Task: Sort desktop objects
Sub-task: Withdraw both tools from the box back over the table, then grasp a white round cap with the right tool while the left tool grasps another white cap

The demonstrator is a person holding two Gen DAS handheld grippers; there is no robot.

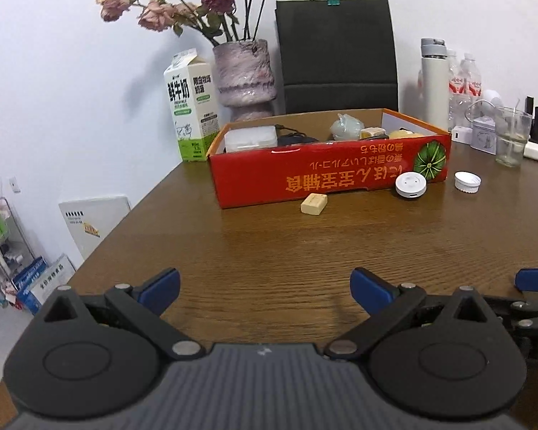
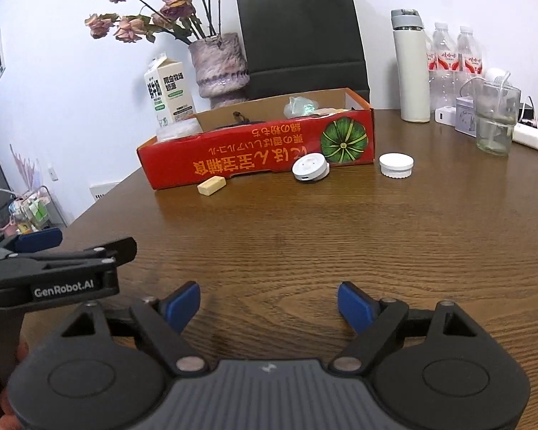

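While both jaws gape, yellow block (image 1: 314, 204) lies beside red box (image 1: 326, 175).

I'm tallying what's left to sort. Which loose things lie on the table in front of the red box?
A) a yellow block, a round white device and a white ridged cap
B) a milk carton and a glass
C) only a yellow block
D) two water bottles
A: the yellow block, the round white device and the white ridged cap lie on the wooden table just in front of the red box.
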